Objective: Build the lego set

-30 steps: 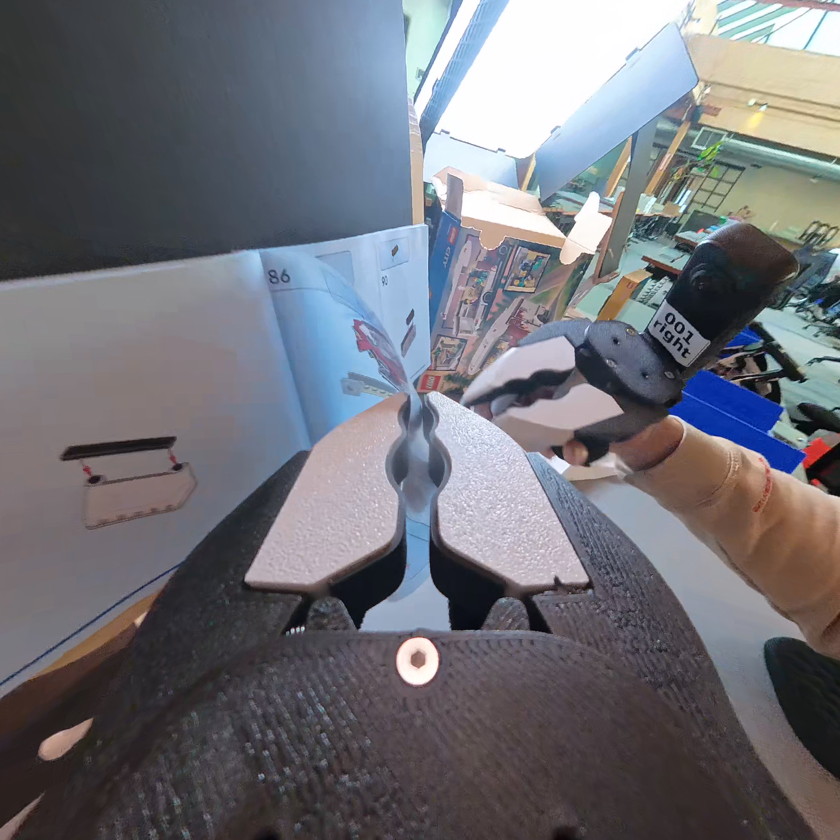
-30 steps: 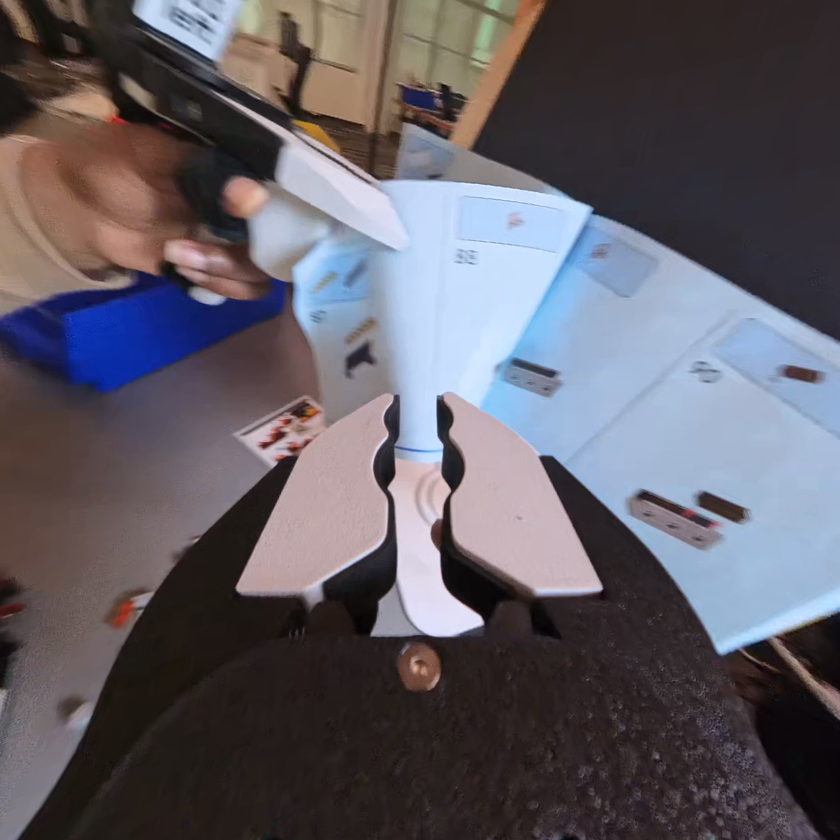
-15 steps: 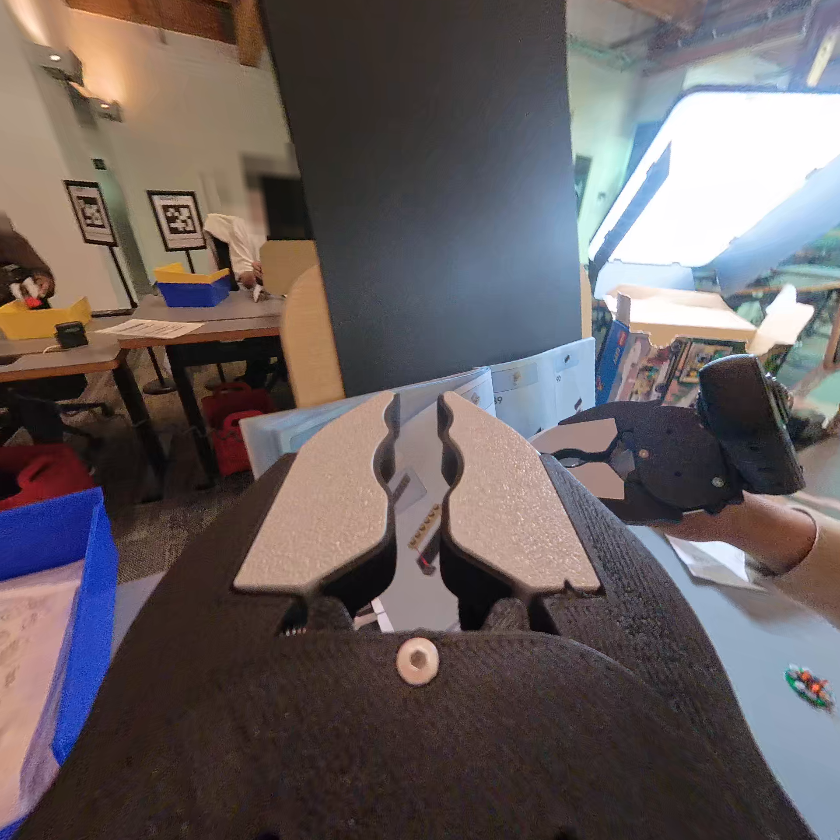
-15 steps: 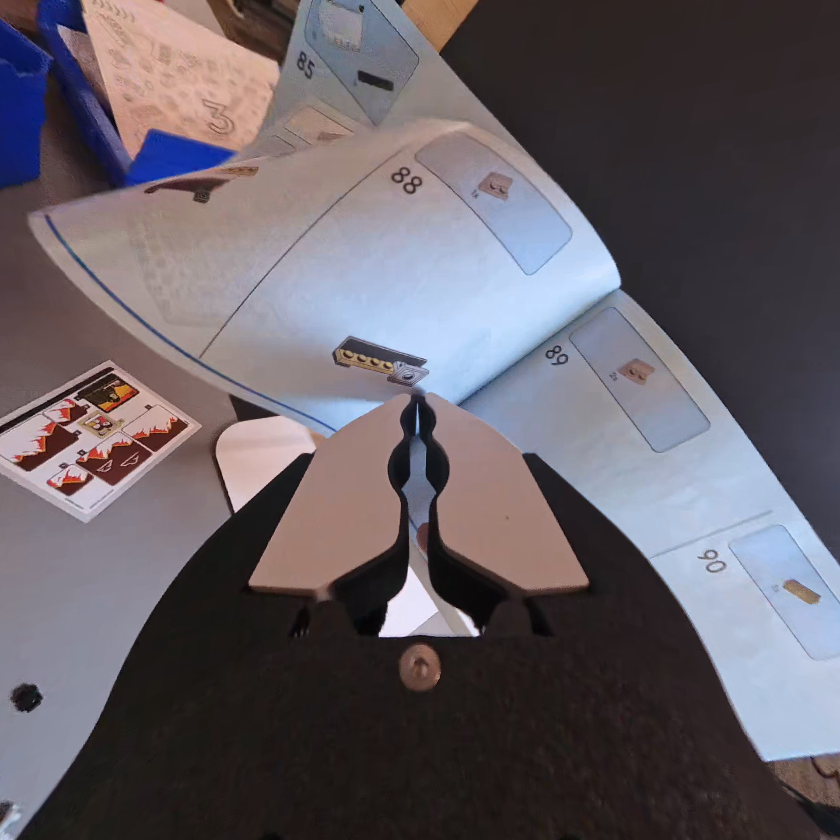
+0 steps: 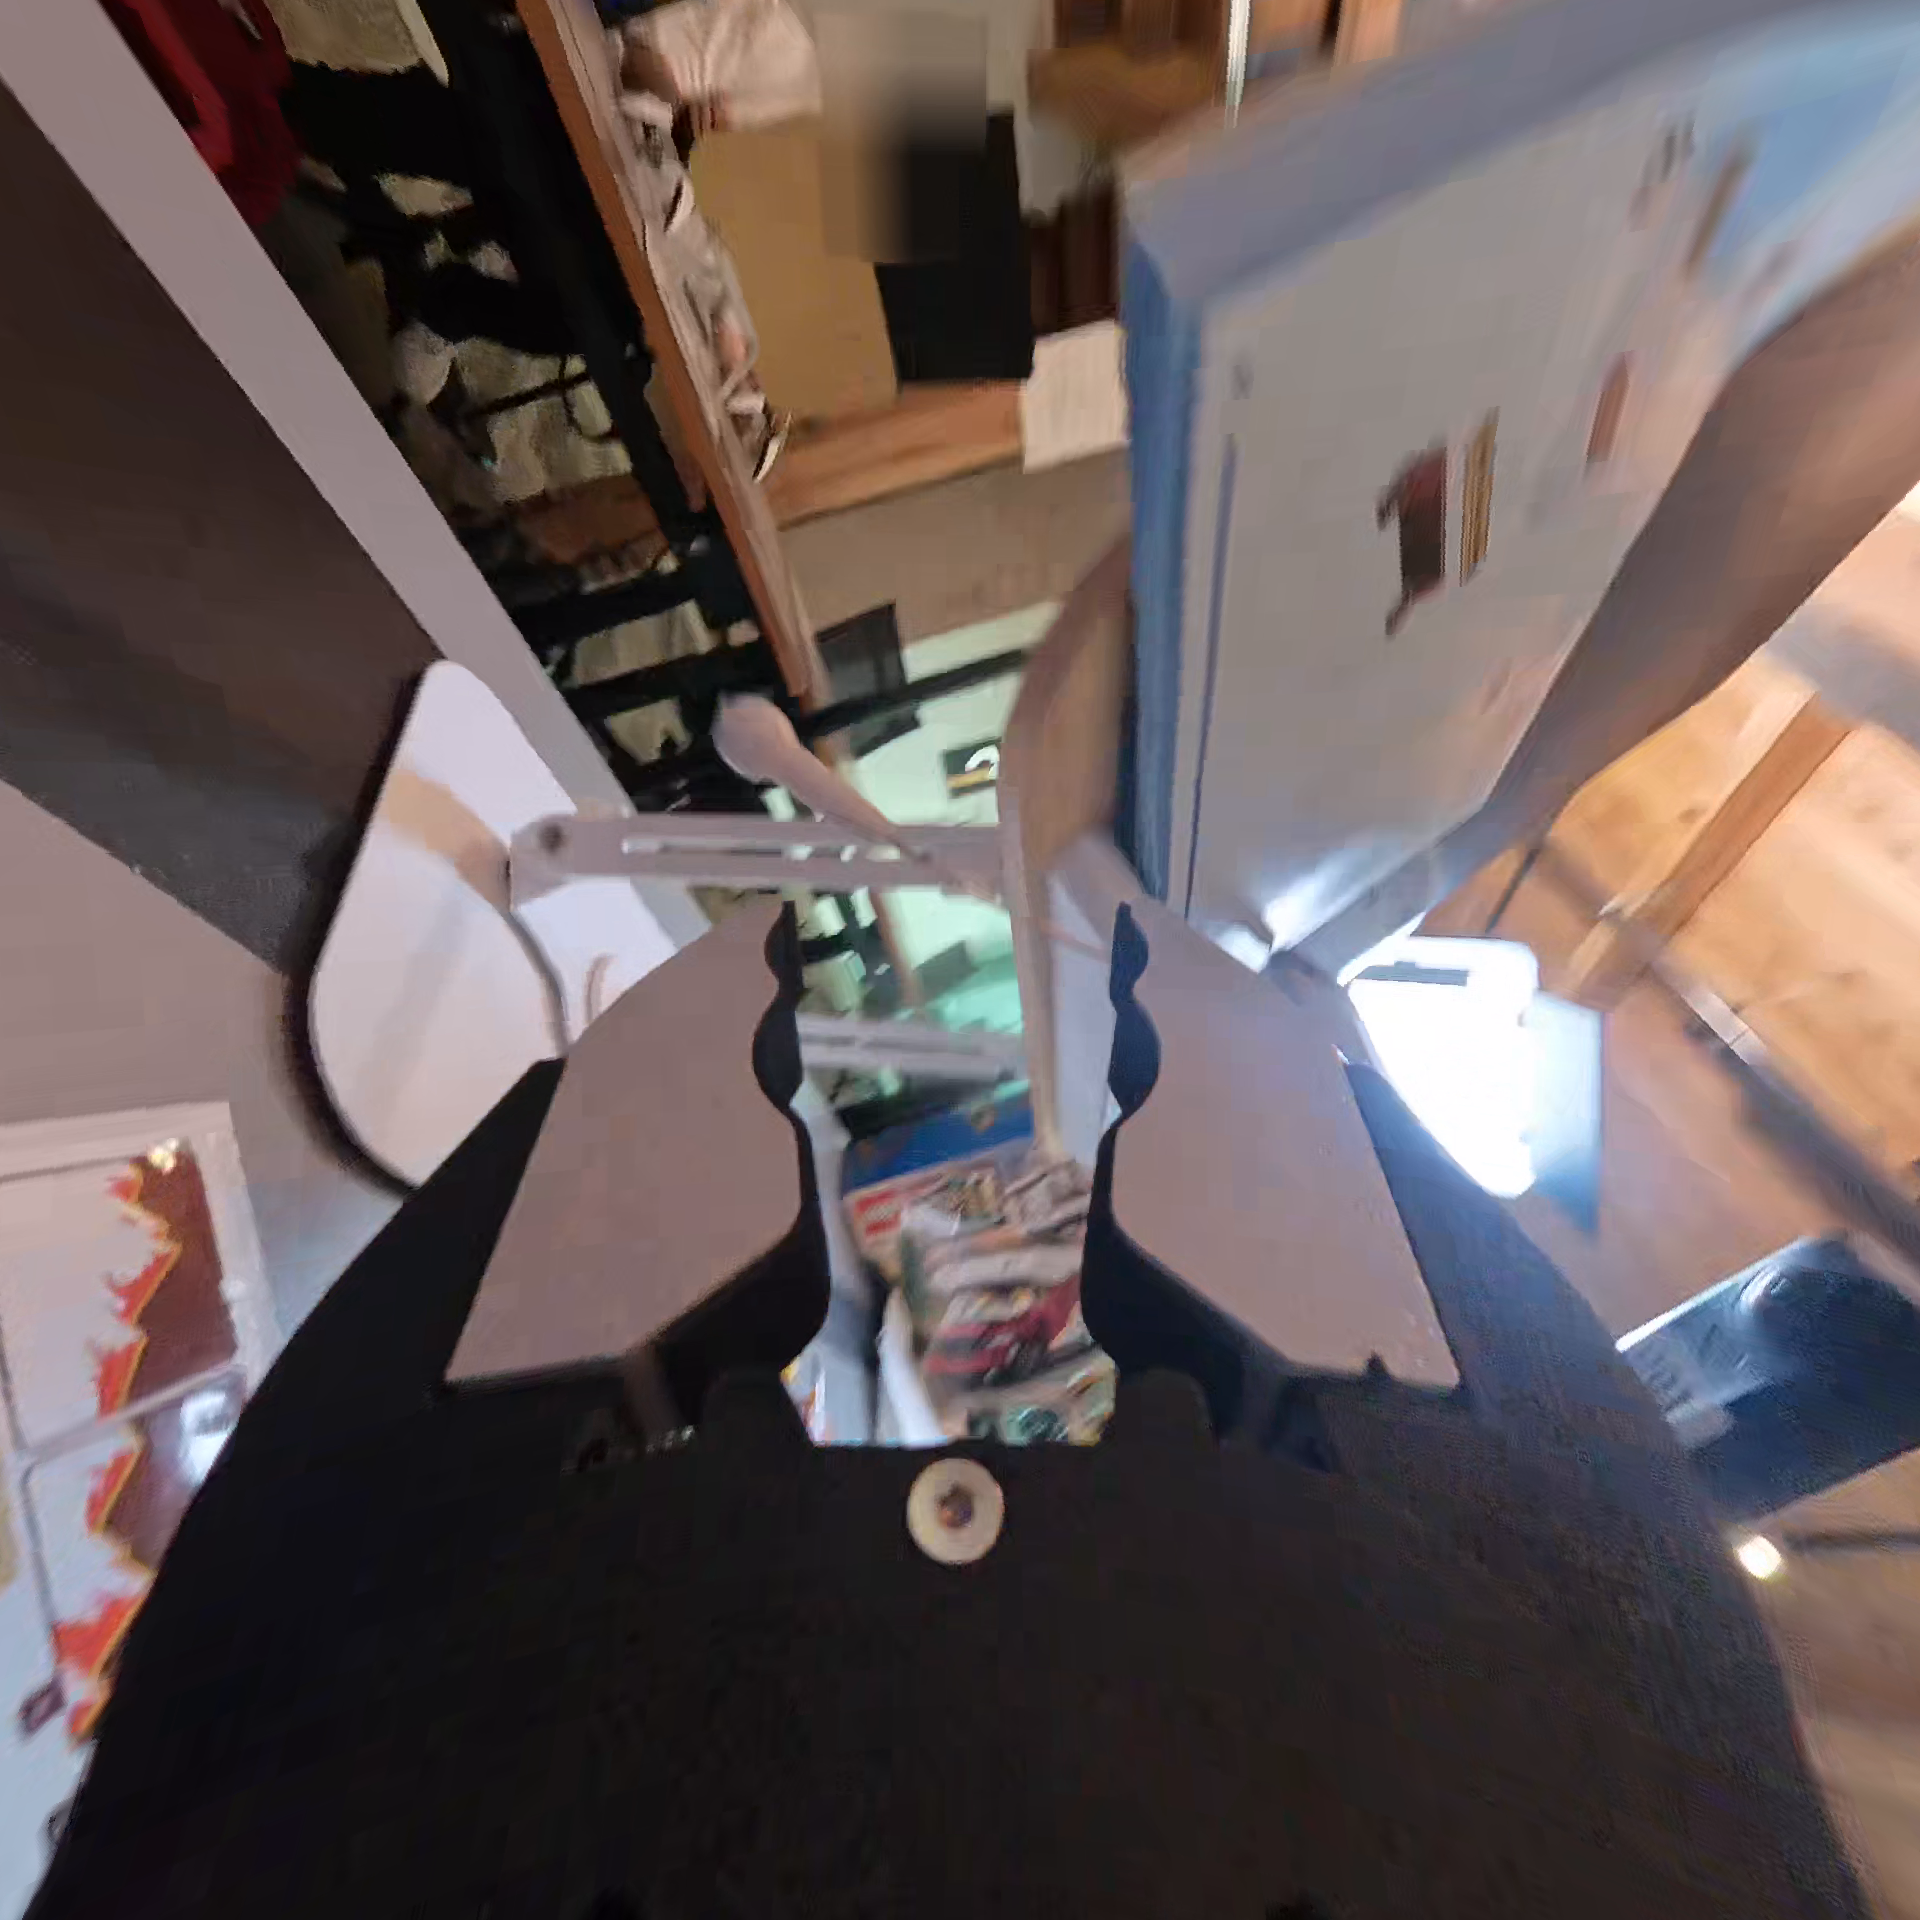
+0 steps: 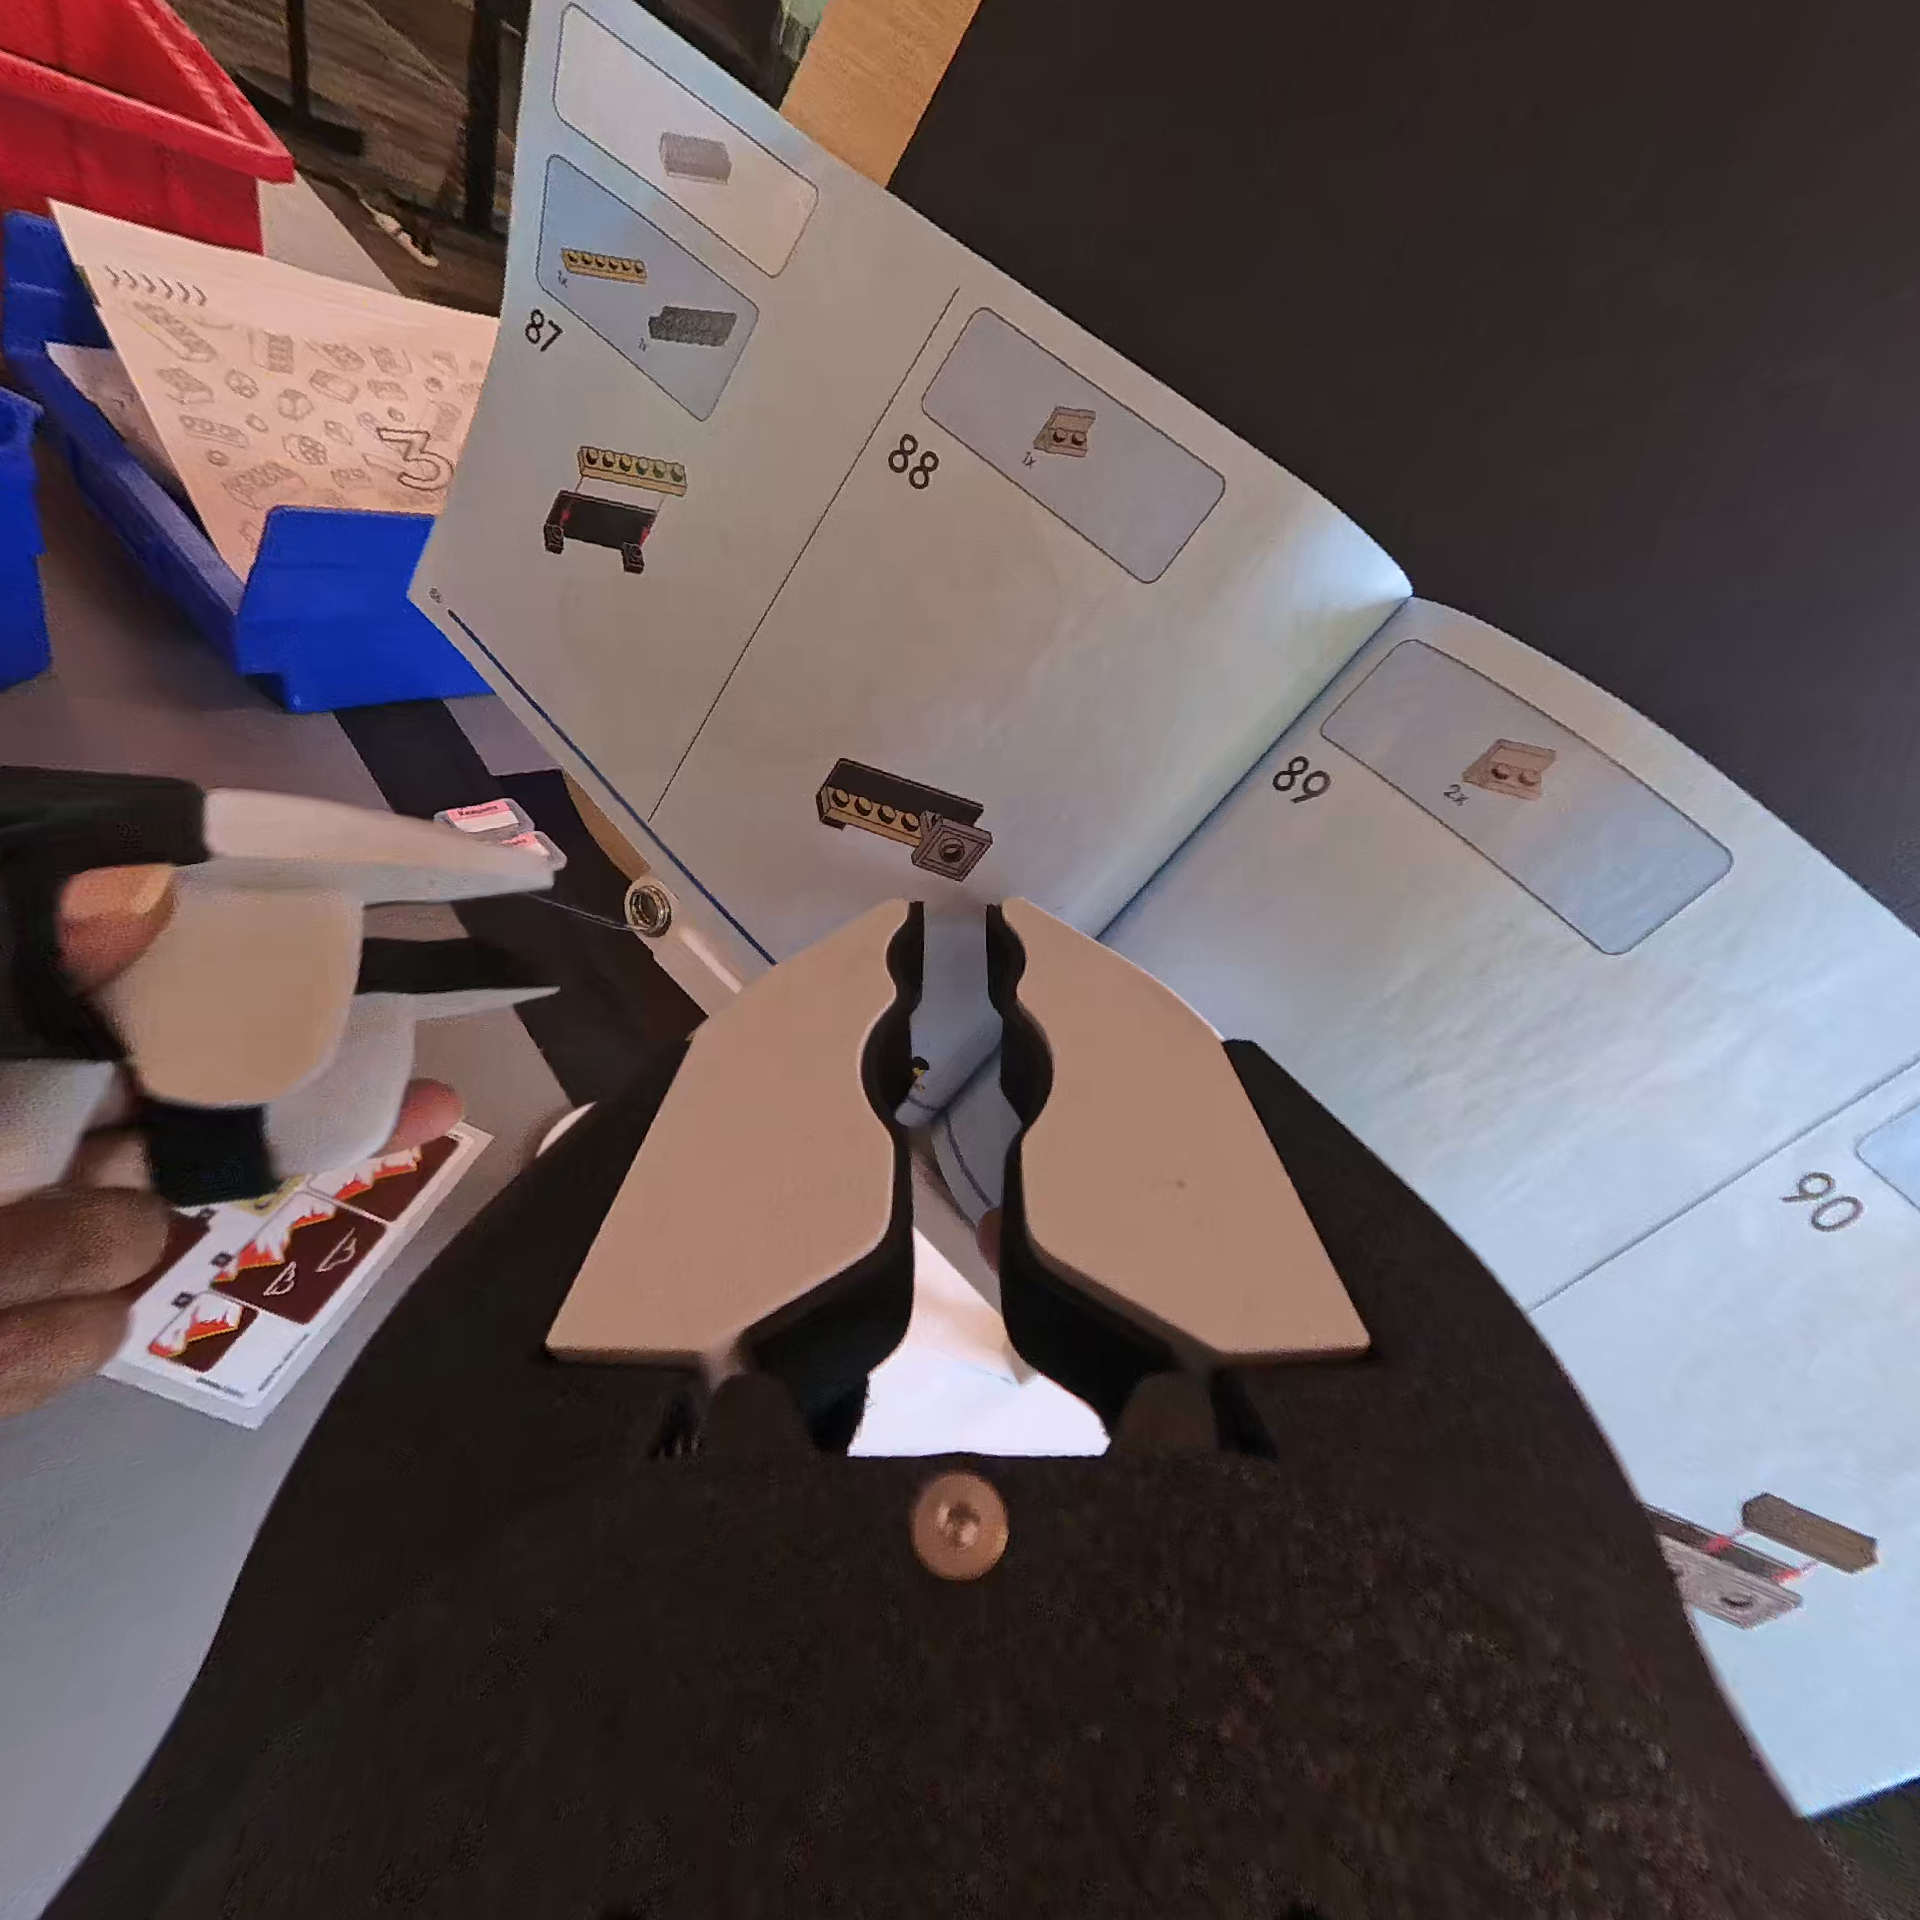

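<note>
An open, light blue instruction booklet (image 6: 1039,644) leans against a black board (image 6: 1455,260). My right gripper (image 6: 956,912) is at the lower edge of the booklet's left page. Its fingers stand slightly apart. The page shows in the gap between them, but the pads do not press on it. My left gripper (image 5: 953,920) is wide open and empty, and its view is tilted and blurred. The booklet (image 5: 1403,468) is to its upper right. In the right wrist view the left gripper (image 6: 540,935) is open just left of the booklet, held by a hand.
A flame-patterned sticker sheet (image 6: 291,1257) lies on the grey table (image 6: 156,1558). A blue bin (image 6: 312,603) holds a printed paper bag (image 6: 291,395), with a red bin (image 6: 135,114) behind it. A white holder with a metal ring (image 6: 649,909) is under the booklet's left edge. A toy box (image 5: 987,1278) shows between the left fingers.
My left gripper let go of the page, opened wide and swung away. My right gripper shut on the page's edge, then parted slightly. The page has turned over and lies flatter.
</note>
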